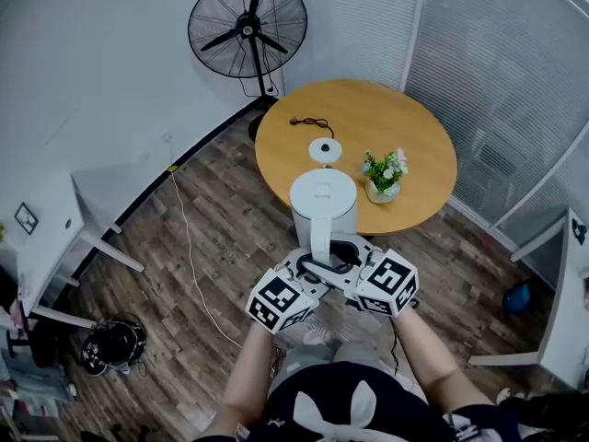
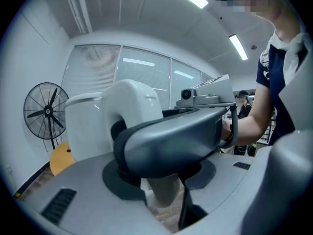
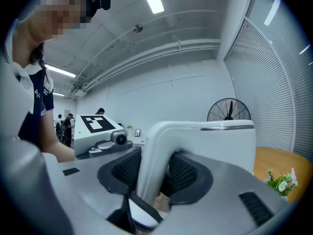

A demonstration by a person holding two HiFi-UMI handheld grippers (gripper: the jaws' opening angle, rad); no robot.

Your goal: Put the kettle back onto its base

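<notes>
A room with a plank floor (image 1: 207, 238), a standing fan (image 1: 248, 28) at the far wall and blinds on the right holds a round wooden bench (image 1: 409, 127). The white kettle (image 1: 322, 201) hangs upright at the bench's near edge, lid on, handle (image 3: 156, 151) towards the person. The right gripper (image 1: 342, 267) has its fingers (image 3: 234, 190) partly apart, ribbed pads pressed on either side of the handle. The left gripper (image 1: 313, 270) comes in from the left, its fingers (image 2: 58, 190) likewise closed on the handle's lower part. The round base (image 1: 324, 150) lies on the bench just beyond the kettle, its black cord (image 1: 311, 122) farther off. A small flower pot (image 1: 385, 178) stands right of the base.
</notes>
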